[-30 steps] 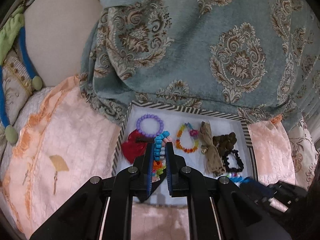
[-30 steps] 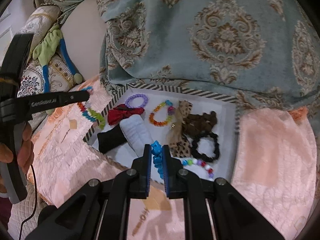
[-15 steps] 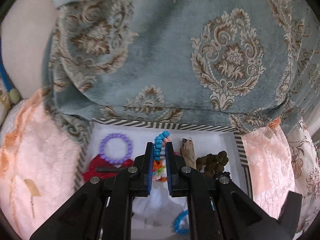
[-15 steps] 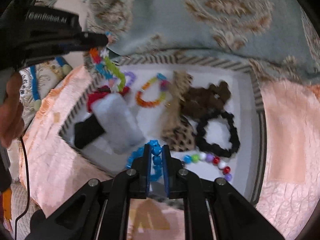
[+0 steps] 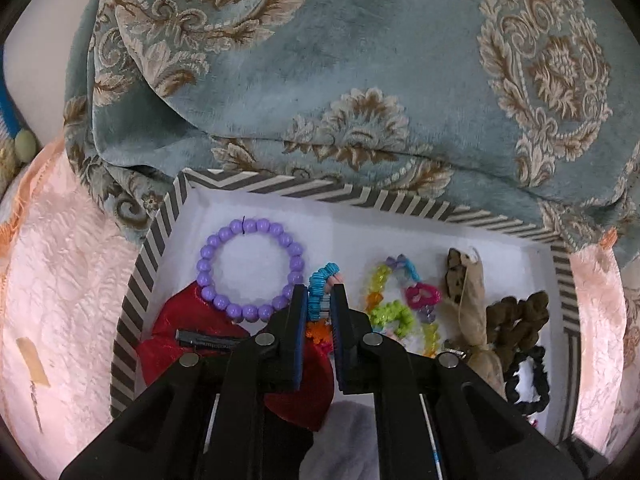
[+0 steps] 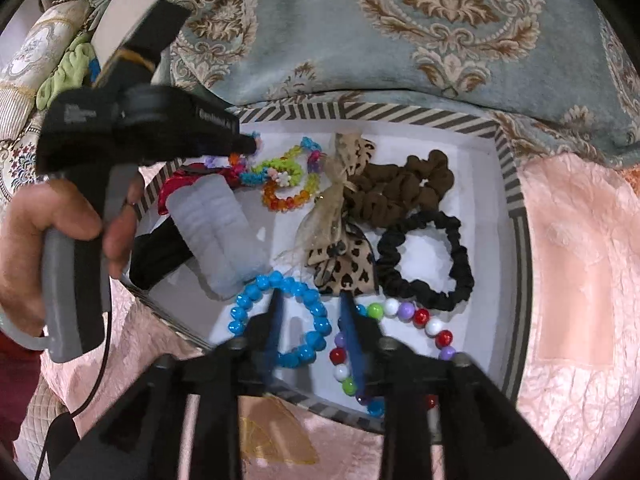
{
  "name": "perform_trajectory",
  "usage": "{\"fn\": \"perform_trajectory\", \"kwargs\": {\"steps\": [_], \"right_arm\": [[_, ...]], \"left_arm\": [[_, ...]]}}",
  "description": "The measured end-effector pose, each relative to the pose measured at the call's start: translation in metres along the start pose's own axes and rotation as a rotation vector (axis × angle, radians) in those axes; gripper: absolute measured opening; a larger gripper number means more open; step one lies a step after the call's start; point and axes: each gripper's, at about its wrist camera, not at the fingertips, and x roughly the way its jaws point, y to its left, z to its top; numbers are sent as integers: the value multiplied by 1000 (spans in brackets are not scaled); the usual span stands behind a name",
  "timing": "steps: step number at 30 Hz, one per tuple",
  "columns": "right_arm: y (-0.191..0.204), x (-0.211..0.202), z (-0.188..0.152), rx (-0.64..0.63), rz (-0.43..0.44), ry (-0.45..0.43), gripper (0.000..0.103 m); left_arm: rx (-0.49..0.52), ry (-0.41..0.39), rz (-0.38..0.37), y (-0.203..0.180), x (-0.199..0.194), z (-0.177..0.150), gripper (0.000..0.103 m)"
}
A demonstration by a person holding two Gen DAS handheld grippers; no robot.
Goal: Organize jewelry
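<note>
Peach bedspread (image 6: pixel 580 280) under a teal damask blanket (image 5: pixel 360 80); the striped-rim tray (image 5: pixel 400 198) sits at the blanket's edge. My left tool (image 5: pixel 320 308) is clamped on a multicolor bead bracelet (image 5: pixel 322 288), its turquoise part sticking up between the fingers, hanging over the tray's left half. Purple bead bracelet (image 5: pixel 250 270) lies at 10 o'clock from that tool, red bow (image 5: pixel 192 320) at 8 o'clock, a neon bead bracelet (image 5: pixel 396 304) at 3 o'clock. My right tool (image 6: pixel 310 312) has just been opening, jaws moderately apart; the blue bead bracelet (image 6: pixel 280 320) lies on the tray floor, one finger inside its ring, one outside, pads not pressing. Mixed-color bead strand (image 6: pixel 400 320) at 3 o'clock of it, black scrunchie (image 6: pixel 424 260) at 1 o'clock, leopard bow (image 6: pixel 344 256) at 12, brown scrunchie (image 6: pixel 400 188) beyond. My left hand (image 6: pixel 48 240) on the handle at 9 o'clock.
</note>
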Motion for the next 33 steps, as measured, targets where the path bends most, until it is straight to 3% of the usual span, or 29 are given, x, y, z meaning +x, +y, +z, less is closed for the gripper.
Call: {"fn": "perform_trajectory", "kwargs": {"steps": [2, 3, 5, 15, 20, 33], "right_arm": [[-2, -1, 0, 6, -8, -3, 49], [-3, -2, 0, 8, -11, -1, 50], [-3, -3, -1, 12, -12, -2, 49], [4, -20, -3, 11, -52, -52, 50], [8, -38, 1, 31, -82, -88, 53], [43, -88, -14, 15, -165, -165, 68]], "left_arm": [[11, 0, 10, -3, -1, -3, 3], [12, -4, 12, -4, -2, -5, 10], [16, -17, 15, -5, -7, -9, 16], [58, -56, 64, -4, -51, -42, 16], [47, -67, 52, 4, -80, -61, 16], [64, -185, 89, 9, -157, -121, 16]]}}
